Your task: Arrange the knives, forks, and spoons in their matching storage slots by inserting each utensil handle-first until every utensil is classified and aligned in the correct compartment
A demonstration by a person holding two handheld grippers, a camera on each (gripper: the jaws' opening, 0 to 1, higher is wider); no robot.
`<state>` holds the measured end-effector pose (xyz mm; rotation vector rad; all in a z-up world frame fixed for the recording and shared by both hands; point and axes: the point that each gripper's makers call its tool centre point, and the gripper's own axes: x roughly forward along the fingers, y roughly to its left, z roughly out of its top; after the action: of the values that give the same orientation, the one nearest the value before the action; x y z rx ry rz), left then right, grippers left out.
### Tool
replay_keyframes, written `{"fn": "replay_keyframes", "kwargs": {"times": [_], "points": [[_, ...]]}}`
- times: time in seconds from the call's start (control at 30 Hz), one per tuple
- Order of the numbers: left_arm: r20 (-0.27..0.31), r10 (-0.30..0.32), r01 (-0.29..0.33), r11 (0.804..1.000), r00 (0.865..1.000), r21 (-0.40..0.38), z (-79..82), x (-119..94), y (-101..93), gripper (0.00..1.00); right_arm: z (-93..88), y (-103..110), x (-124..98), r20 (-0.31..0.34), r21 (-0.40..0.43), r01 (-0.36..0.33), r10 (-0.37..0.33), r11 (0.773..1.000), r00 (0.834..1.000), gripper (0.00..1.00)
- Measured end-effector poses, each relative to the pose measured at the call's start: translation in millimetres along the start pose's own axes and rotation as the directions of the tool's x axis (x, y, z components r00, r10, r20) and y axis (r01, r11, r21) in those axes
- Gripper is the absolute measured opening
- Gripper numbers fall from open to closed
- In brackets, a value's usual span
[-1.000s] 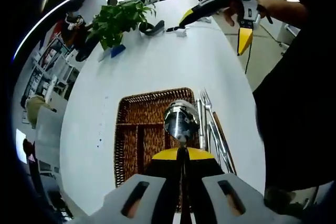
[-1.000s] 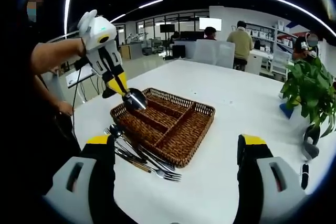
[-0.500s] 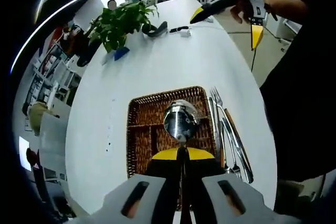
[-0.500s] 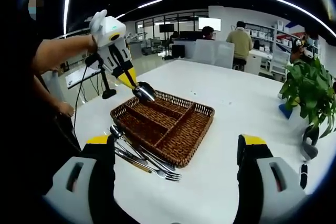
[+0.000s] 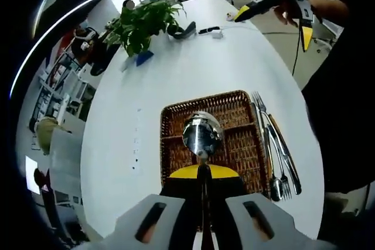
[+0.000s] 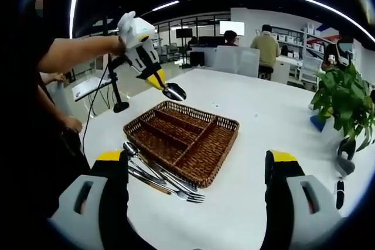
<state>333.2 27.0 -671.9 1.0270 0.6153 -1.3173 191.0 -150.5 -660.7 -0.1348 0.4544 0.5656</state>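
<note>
A steel spoon [image 5: 201,134] stands bowl-up between the jaws of my left gripper [image 5: 203,171], which is shut on its handle. In the right gripper view that left gripper [image 6: 158,80] holds the spoon [image 6: 174,92] in the air above the far left edge of the wicker basket [image 6: 218,143]. The divided basket [image 5: 234,106] lies on the white table below the spoon. Several knives, forks and spoons [image 6: 158,175] lie loose on the table along the basket's near side [image 5: 276,150]. My right gripper [image 6: 196,159] stands open and holds nothing, short of the basket; it hangs high over the table's far end [image 5: 290,13].
A potted plant [image 5: 143,24] [image 6: 345,95] stands at the table's end, with a blue object [image 6: 319,122] and a black device [image 5: 186,29] by it. A tripod stand [image 6: 117,95] sits off the table's left. People [image 6: 269,45] sit at desks behind.
My left gripper has carried the spoon up and away, from the basket's near left corner to above its far edge. The right gripper has stayed open and nearly still.
</note>
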Motion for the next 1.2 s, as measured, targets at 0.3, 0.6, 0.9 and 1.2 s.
{"fn": "replay_keyframes", "kwargs": {"times": [0.3, 0.6, 0.9, 1.2], "points": [[0.014, -0.003, 0.002, 1.0, 1.0, 0.016, -8.1, 8, 24.2, 0.01, 1.6, 1, 1, 0.006, -0.001, 0.004, -0.004, 1.0, 1.0, 1.0], [0.014, 0.012, -0.013, 0.999, 1.0, 0.029, -10.7, 12, 50.2, 0.01, 0.1, 2, 2, 0.003, -0.002, -0.001, 0.001, 1.0, 1.0, 1.0], [0.01, 0.049, -0.05, 0.997, 0.999, 0.052, -11.6, 8, 80.1, 0.01, 0.3, 4, 4, 0.003, 0.001, -0.004, 0.004, 1.0, 1.0, 1.0], [0.018, 0.036, -0.037, 0.999, 0.999, 0.039, -11.2, 14, 94.9, 0.01, -2.6, 9, 10, -0.011, -0.006, -0.018, 0.018, 1.0, 1.0, 1.0]]}}
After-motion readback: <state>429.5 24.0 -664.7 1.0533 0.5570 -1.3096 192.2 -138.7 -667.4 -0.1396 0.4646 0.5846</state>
